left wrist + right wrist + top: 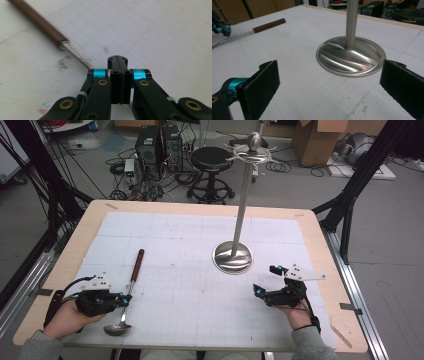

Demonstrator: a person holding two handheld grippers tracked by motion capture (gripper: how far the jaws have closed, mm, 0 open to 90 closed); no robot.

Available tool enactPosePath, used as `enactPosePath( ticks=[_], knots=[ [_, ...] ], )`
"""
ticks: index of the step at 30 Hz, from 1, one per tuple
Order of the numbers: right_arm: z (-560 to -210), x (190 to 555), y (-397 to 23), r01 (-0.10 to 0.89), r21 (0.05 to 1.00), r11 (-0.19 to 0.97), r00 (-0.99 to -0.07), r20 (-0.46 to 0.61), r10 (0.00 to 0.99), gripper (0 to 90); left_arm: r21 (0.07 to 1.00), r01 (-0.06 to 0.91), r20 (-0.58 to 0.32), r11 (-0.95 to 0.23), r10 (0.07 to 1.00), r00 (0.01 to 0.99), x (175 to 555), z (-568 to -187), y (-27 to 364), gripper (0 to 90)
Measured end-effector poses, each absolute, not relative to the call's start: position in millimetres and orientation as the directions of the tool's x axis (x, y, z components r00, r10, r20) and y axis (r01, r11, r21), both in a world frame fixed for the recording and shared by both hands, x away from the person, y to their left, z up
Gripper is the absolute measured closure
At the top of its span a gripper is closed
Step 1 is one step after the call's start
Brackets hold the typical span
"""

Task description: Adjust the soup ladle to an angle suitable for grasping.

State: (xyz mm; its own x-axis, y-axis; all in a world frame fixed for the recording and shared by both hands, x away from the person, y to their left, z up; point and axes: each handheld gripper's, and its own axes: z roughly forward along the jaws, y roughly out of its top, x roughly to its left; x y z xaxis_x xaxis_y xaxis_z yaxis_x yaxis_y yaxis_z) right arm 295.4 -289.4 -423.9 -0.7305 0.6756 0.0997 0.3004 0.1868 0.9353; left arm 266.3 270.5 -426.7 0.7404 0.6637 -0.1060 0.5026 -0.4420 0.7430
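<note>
A ladle (131,287) lies on the white mat at the left, its brown wooden grip (138,262) pointing away and its steel bowl (117,327) near the front edge. My left gripper (124,299) is shut, with its tip right beside the ladle's thin steel shaft. In the left gripper view the two jaws (120,75) are pressed together with nothing between them, and the shaft (75,53) runs in behind the left jaw. A tall steel stand (232,256) with hooks on top rises at mid-table. My right gripper (265,279) stands open just to the near right of the stand's base (351,56).
The white gridded mat (200,235) covers most of the wooden table (320,245). Beyond the far edge stand a black stool (211,157), computer towers (159,145) with cables on the floor, and cardboard boxes (320,140). Black frame legs flank both sides.
</note>
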Motion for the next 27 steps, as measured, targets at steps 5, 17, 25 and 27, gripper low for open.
enactPosePath(
  ticks=[5,17,25,27],
  knots=[
    [-423.8,295.5,-289.6,0.297,0.936,0.187,-0.730,0.097,0.677,1.6,0.748,0.473,0.002,-0.465,0.715,0.699,271.5,-432.3,275.7,89.4],
    [-424.7,295.9,-288.3,0.306,0.932,0.195,-0.734,0.100,0.672,1.6,0.715,0.544,-0.058,-0.439,0.738,0.672,291.7,-440.5,273.6,89.5],
    [-425.0,296.4,-288.0,0.299,0.934,0.196,-0.735,0.094,0.672,1.6,0.698,0.534,-0.028,-0.477,0.727,0.686,296.1,-437.7,256.6,89.5],
    [-424.9,296.3,-288.0,0.300,0.934,0.196,-0.735,0.096,0.672,1.6,0.697,0.529,-0.020,-0.485,0.724,0.690,296.0,-437.3,252.8,89.5]
  ],
)
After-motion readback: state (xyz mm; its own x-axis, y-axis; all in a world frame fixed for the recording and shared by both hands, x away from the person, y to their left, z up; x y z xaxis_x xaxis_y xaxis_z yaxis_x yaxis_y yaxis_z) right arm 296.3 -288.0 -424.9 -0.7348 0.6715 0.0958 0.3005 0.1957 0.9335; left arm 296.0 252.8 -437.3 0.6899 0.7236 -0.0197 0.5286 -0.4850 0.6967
